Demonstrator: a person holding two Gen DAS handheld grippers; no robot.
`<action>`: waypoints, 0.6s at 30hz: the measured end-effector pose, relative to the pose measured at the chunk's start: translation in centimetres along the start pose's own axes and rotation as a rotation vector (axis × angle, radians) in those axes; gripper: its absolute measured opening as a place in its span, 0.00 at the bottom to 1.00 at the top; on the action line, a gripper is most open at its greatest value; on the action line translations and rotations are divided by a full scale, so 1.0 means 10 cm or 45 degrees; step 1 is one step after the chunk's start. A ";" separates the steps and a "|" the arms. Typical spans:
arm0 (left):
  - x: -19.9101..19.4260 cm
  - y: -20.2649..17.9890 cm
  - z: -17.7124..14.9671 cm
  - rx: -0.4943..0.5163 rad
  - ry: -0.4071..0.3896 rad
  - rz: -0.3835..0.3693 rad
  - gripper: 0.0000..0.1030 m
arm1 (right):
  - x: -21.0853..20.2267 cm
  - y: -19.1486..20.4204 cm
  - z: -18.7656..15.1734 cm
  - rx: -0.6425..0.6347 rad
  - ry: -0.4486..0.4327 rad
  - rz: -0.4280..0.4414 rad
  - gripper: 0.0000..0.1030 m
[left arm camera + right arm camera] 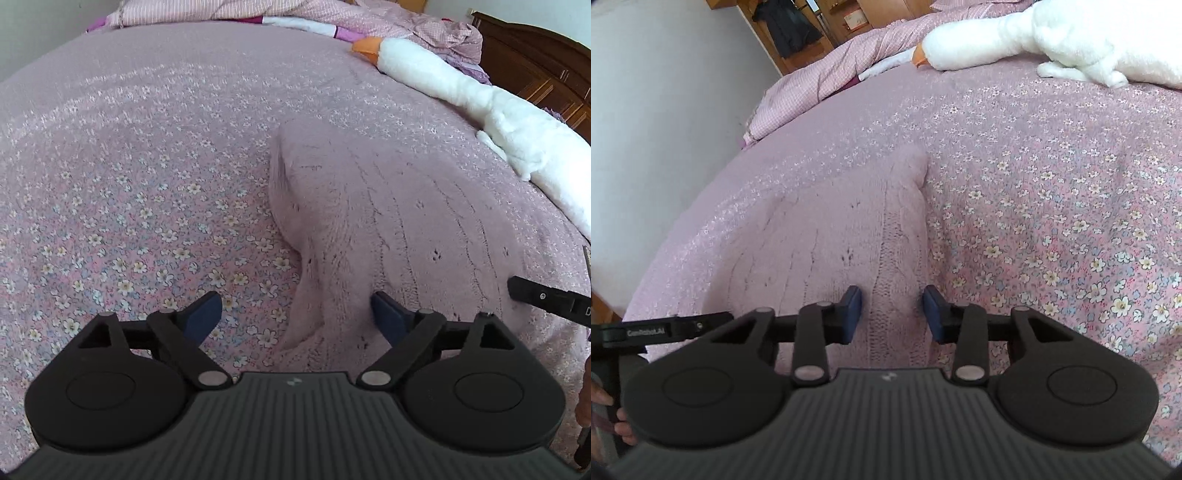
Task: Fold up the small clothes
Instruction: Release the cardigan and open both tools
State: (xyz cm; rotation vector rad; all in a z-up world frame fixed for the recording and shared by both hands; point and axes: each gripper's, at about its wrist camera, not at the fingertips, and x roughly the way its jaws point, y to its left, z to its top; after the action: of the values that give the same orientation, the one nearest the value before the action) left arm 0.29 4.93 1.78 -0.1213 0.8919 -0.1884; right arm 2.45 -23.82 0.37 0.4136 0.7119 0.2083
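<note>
Pink knit sweater (388, 206), soft and limp, lying lower centre on bed (129, 166); left gripper (295, 314) and right gripper (892, 314), jaws apart, are straddling its hem corners, the likely holds.

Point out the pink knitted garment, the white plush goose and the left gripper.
pink knitted garment (388, 206): left wrist view, knit body.
white plush goose (424, 70): left wrist view, neck.
left gripper (297, 317): left wrist view, between fingertips.

- A white goose plush (480, 99) is lying along the bed's (129, 166) far edge.
- A checked quilt (827, 74) is lying bunched beyond it.
- A wooden headboard (535, 62) is standing behind.
</note>
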 end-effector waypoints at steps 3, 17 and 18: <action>-0.07 -0.05 -0.01 -0.001 -0.017 0.021 0.96 | -0.08 0.05 0.00 -0.010 -0.017 -0.020 0.41; 0.08 -0.47 -0.44 0.159 0.103 0.119 1.00 | -0.22 0.22 -0.53 -0.209 -0.010 -0.183 0.79; 0.10 -0.50 -0.47 0.170 0.102 0.134 1.00 | -0.20 0.21 -0.55 -0.208 0.003 -0.191 0.79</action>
State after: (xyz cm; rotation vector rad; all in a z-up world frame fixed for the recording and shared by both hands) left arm -3.33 -0.25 -0.98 0.0578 0.9606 -0.1554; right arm -2.81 -20.90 -1.28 0.2035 0.7195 0.1243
